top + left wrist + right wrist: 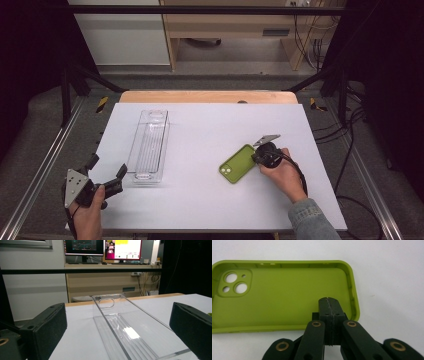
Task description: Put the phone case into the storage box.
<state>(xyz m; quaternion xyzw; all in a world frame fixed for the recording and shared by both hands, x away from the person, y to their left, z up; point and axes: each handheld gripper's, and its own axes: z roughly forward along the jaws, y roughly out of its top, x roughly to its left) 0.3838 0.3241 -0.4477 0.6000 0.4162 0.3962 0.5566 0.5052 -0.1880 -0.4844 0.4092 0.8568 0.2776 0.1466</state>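
The green phone case (282, 295) lies flat on the white worktop (200, 200), open side up. Its long side runs slanted, from the near left to the far right. The right claw (329, 305) sits over the case's right end, away from the camera holes, pinched tight with nothing between its jaws. The left claw (107, 172) is spread wide and holds nothing, well apart from the case, pointing along the clear tray (148, 145). So the right hand is nearer. There is 1 case, 1 tray and 2 claws.

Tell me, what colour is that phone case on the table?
The phone case is lime green, clearest in the right gripper view.
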